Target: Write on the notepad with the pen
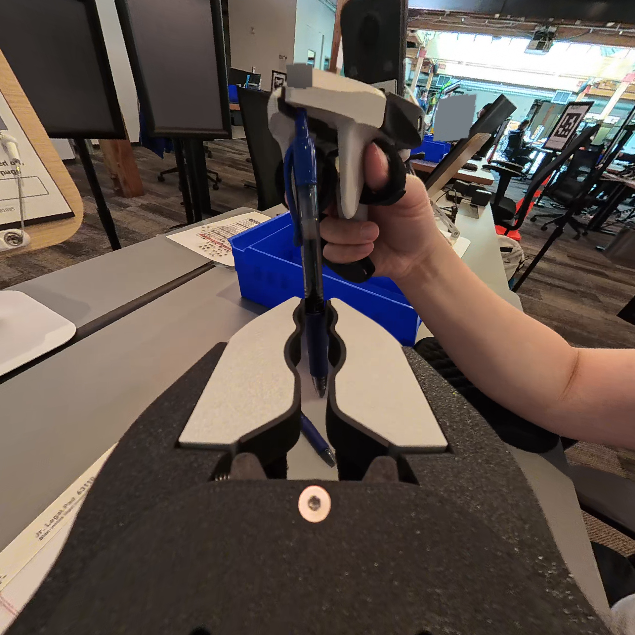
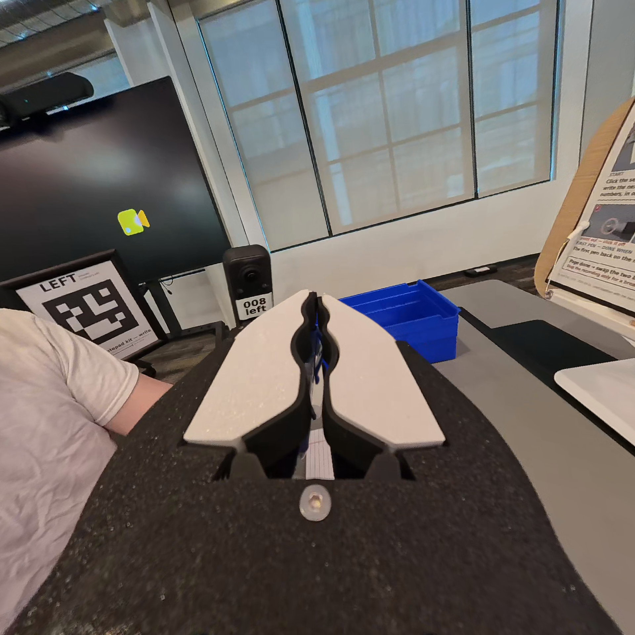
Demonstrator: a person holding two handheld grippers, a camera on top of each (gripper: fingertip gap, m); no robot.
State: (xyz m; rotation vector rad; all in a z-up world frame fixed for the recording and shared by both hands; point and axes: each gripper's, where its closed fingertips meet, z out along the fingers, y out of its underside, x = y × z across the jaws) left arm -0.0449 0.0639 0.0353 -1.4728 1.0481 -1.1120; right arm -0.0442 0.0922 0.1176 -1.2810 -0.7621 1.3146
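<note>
A blue pen (image 1: 311,220) stands upright over the grey table (image 1: 103,343). My left gripper (image 1: 314,304) is shut on the pen's dark blue grip, and the tip points down between the fingers. My right gripper (image 1: 295,103), held in a hand (image 1: 395,233), grips the pen's top end. In the right wrist view the right gripper (image 2: 319,297) is shut on the pen (image 2: 318,357). A second blue pen (image 1: 318,443) lies on the table below. The notepad (image 1: 51,525) lies at the lower left. Its lined page (image 2: 319,460) shows through the finger gap.
A blue bin (image 1: 275,271) stands on the table just beyond the grippers and also shows in the right wrist view (image 2: 412,323). A white tray (image 1: 27,326) lies left, a printed sheet (image 1: 220,237) behind. An instruction board (image 2: 604,240) stands at the table's far side. Some 9 centimeters of space lies between my two pairs of fingers.
</note>
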